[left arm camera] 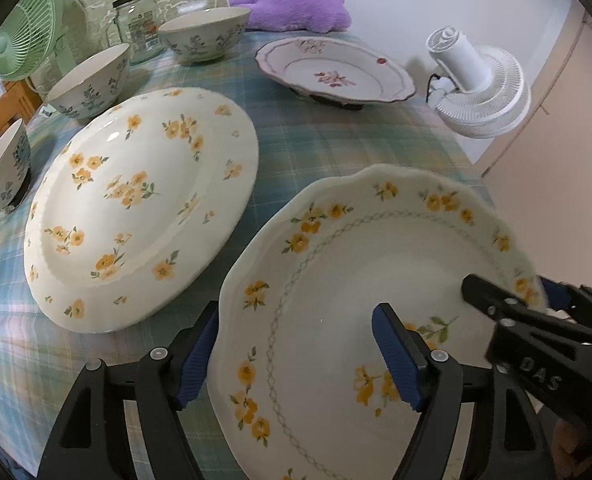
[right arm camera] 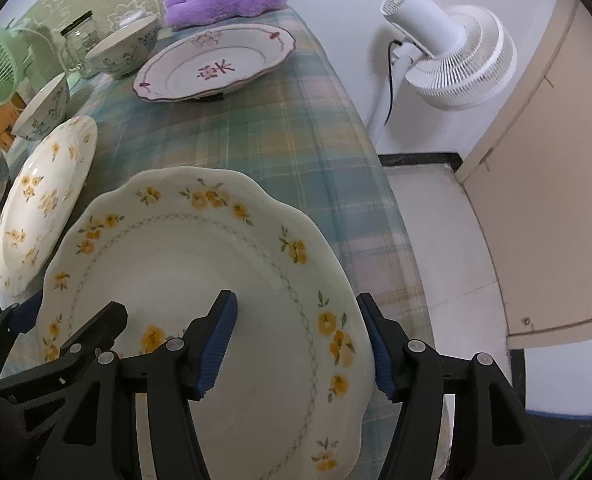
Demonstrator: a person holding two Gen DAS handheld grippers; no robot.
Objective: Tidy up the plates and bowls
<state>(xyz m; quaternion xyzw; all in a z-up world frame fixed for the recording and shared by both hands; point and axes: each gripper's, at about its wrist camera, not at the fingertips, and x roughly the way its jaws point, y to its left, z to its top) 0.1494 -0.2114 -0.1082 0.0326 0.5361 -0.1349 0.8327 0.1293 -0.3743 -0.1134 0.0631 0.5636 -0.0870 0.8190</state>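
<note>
A scalloped cream plate (left arm camera: 335,264) (right arm camera: 200,264) with yellow flowers lies on the plaid tablecloth (left arm camera: 307,144) by the table's right edge. My left gripper (left arm camera: 296,308) is open astride its left rim, one finger outside and one over the plate's well. My right gripper (right arm camera: 296,298) is open astride the right rim in the same way. Neither pair of pads presses on the plate. A round plate with yellow flowers (left arm camera: 144,208) (right arm camera: 44,200) lies just to the left. Farther back is a plate with pink flowers (left arm camera: 335,72) (right arm camera: 216,64). Three floral bowls (left arm camera: 204,36) (left arm camera: 92,84) (left arm camera: 4,168) stand along the left.
A glass jar (left arm camera: 136,28) and a green fan (left arm camera: 24,44) stand at the back left, and a purple plush (left arm camera: 292,4) lies at the far end. A white floor fan (right arm camera: 451,60) stands off the table's right edge, next to a beige door (right arm camera: 555,200).
</note>
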